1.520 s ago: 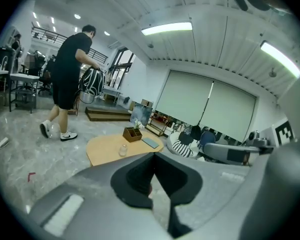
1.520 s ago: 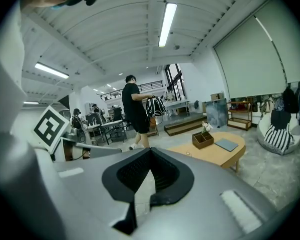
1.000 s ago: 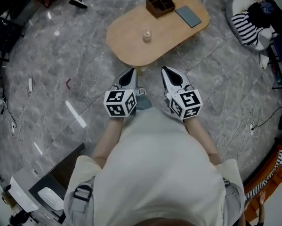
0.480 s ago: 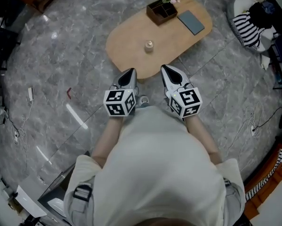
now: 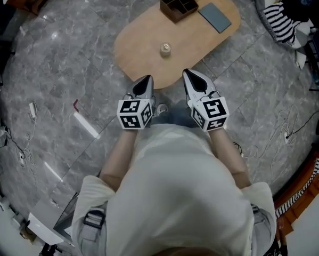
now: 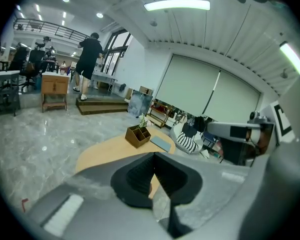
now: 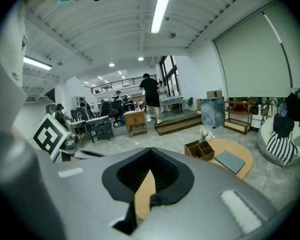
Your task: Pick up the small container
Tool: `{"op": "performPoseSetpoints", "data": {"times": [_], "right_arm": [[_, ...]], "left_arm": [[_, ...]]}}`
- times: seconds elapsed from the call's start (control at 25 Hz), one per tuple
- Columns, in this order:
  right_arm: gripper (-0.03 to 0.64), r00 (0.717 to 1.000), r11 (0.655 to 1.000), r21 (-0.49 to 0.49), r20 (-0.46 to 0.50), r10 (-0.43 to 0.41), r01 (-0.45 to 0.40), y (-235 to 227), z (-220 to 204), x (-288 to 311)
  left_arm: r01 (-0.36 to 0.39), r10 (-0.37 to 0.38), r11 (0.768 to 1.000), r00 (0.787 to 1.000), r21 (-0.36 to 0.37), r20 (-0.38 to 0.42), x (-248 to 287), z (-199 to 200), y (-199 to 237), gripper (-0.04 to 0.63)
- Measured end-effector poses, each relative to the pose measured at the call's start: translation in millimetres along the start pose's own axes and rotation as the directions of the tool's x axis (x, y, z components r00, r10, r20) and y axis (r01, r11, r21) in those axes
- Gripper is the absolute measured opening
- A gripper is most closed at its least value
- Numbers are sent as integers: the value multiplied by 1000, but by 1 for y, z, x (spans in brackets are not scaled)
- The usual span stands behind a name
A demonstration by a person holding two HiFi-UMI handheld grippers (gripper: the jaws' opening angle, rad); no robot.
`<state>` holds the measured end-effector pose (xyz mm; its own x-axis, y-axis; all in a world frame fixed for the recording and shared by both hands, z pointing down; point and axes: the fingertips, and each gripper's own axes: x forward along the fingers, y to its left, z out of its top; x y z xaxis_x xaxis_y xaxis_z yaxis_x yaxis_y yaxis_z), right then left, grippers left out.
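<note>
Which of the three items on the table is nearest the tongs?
The small container, standing alone; the wooden organizer and grey pad sit at the far end.

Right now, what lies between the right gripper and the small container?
Nothing stands there. In the head view, only bare table shows between the right gripper and the container.

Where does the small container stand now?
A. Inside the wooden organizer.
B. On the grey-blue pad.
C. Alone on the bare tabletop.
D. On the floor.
C: in the head view the small container stands on bare wood near the middle of the oval table, apart from the wooden organizer and the grey-blue pad.
</note>
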<state>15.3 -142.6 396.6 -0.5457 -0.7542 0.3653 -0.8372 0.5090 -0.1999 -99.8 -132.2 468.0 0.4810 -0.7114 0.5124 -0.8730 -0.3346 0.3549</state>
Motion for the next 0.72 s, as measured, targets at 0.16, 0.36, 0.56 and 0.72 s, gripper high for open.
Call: {"op": "performPoseSetpoints", "data": {"times": [0.16, 0.36, 0.56, 0.72], "right_arm": [[0, 1000, 1000, 25, -26, 5, -4, -18, -6, 10], [0, 997, 999, 18, -72, 41, -40, -44, -12, 33], [0, 990, 996, 25, -115, 87, -84, -64, -23, 63], [0, 983, 994, 27, -149, 108, -105, -79, -37, 83]], "left_arm": [[-19, 19, 1000, 1000, -14, -25, 23, -10, 8, 2], [-60, 57, 997, 997, -55, -45, 60, -20, 19, 2], [-82, 76, 993, 994, -83, -74, 104, -34, 30, 2], [-99, 91, 992, 991, -82, -103, 137, -45, 39, 2]]}}
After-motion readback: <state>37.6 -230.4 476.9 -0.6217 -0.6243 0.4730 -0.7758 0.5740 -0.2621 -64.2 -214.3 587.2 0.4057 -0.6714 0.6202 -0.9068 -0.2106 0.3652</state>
